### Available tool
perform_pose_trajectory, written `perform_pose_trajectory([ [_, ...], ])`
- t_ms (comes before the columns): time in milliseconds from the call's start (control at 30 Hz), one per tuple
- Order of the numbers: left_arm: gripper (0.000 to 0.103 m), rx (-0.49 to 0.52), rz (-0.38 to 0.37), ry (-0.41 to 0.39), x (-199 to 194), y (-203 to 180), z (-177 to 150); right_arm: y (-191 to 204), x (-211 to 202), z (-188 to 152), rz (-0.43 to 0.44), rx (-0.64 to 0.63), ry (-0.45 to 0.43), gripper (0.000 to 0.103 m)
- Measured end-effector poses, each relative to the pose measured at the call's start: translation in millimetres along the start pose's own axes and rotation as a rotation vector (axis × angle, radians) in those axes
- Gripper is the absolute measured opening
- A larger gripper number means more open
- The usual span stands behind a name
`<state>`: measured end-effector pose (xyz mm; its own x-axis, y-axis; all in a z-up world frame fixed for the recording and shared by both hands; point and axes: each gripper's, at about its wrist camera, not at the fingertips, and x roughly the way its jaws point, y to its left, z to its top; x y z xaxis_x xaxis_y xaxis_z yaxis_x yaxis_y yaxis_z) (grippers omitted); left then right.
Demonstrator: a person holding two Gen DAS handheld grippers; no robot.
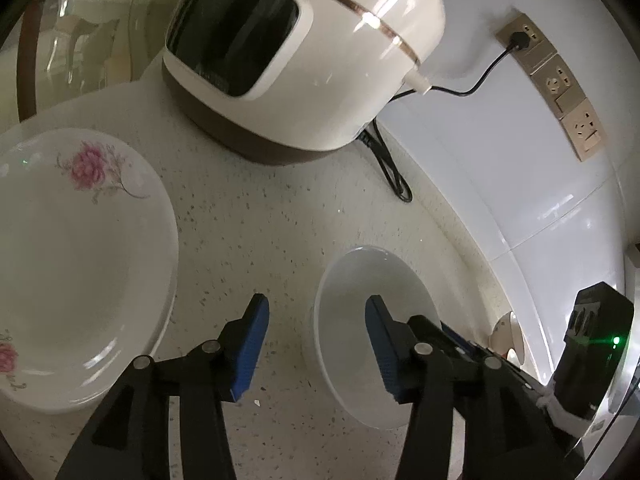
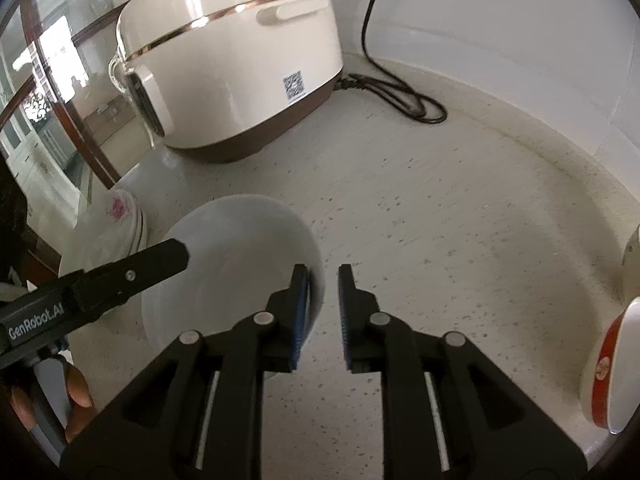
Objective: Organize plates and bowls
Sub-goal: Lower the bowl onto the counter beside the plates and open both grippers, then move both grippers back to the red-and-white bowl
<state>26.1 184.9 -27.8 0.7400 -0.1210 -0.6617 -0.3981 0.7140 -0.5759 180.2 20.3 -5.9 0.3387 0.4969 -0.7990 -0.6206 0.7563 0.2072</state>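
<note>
A plain white bowl (image 1: 360, 312) sits on the speckled counter; it also shows in the right wrist view (image 2: 240, 248). My left gripper (image 1: 316, 316) is open; its right finger reaches over the bowl's inside, its left finger is outside the rim. My right gripper (image 2: 323, 280) is open by a narrow gap and empty, its left pad close to the bowl's right rim. A stack of white plates with pink flowers (image 1: 80, 248) lies left of the bowl, also seen in the right wrist view (image 2: 120, 216).
A white rice cooker (image 1: 304, 52) stands at the back, its black cord (image 1: 392, 168) looped on the counter and plugged into a wall socket (image 1: 520, 40). A bowl with a red band (image 2: 612, 364) lies at the right edge. White tiled wall runs behind.
</note>
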Motion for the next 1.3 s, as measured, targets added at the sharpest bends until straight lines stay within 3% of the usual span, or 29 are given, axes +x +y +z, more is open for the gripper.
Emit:
perform_pose_trajectory([
  [133,0.054,0.03,-0.017,-0.049,-14,-5,-2,1,-16,6,-0.023,-0.003,-0.047,0.04],
  [433,0.06,0.165,-0.083,-0.11,-36,-37,-9,-20,-67,6,-0.077,0.061,-0.138,0.05],
  [633,0.06,0.22,-0.129,-0.065,-29,-52,-18,-45,-100,-9,-0.138,0.098,-0.189,0.063],
  [1000,0.06,0.374,-0.222,0.044,-4,-111,-44,-139,-143,-49,-0.29,0.315,-0.279,0.069],
  [1300,0.06,0.47,-0.281,0.135,20,-159,-69,-194,-141,-78,-0.384,0.437,-0.251,0.069],
])
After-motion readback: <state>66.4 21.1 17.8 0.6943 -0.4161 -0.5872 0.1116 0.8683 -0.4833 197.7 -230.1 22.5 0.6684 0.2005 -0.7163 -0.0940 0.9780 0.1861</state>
